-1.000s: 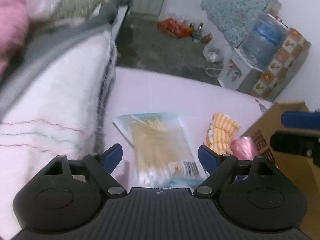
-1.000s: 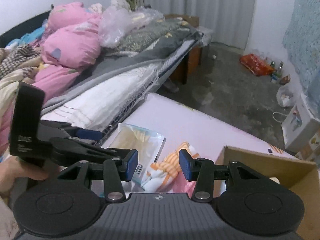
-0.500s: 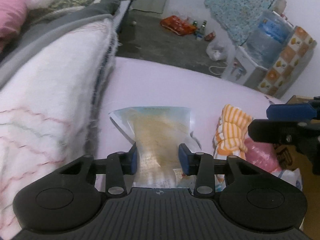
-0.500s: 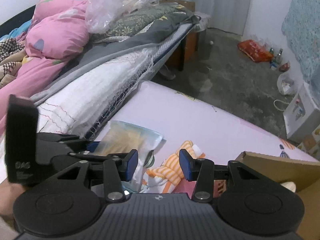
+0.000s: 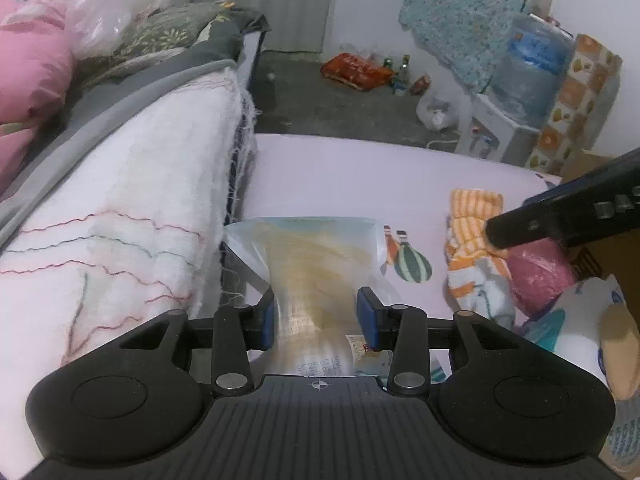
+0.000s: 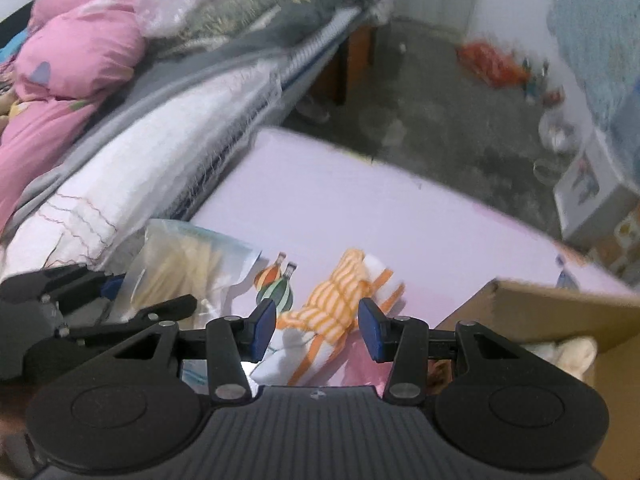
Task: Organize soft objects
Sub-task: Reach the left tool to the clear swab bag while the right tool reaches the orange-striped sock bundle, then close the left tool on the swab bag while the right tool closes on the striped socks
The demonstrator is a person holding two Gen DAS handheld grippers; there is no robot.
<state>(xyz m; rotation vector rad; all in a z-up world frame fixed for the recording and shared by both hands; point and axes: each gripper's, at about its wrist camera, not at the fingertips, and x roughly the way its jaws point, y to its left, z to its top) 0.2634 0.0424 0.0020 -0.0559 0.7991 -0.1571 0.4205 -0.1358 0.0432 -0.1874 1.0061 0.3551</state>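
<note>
The left hand-held gripper point(image 5: 316, 316) stood wide a second ago with the clear bag of cotton swabs point(image 5: 316, 264) lying loose between its fingers. Now its blue pads have closed in against the bag's sides, pinching it at the waist near the printed label. The bag lies on the pale lilac worktop point(image 5: 360, 176), hard against the edge of the white quilt point(image 5: 120, 208), and looks gripped but not yet lifted, so the first pick appears secured.

To the right, the orange-striped cloth point(image 6: 336, 304) lies crumpled on the worktop beside a pink roll point(image 5: 540, 272). The right hand-held gripper point(image 6: 317, 322) has come down over it, and its jaws stand well apart on either side of the cloth without touching it. It holds nothing. Closing would be its next step, by my reading.

At the far right the cardboard box point(image 6: 560, 304) stands open, the likely home for these soft things. Something pale and fluffy point(image 6: 568, 354) sits inside, though blur and the box wall make it hard to name.
</note>
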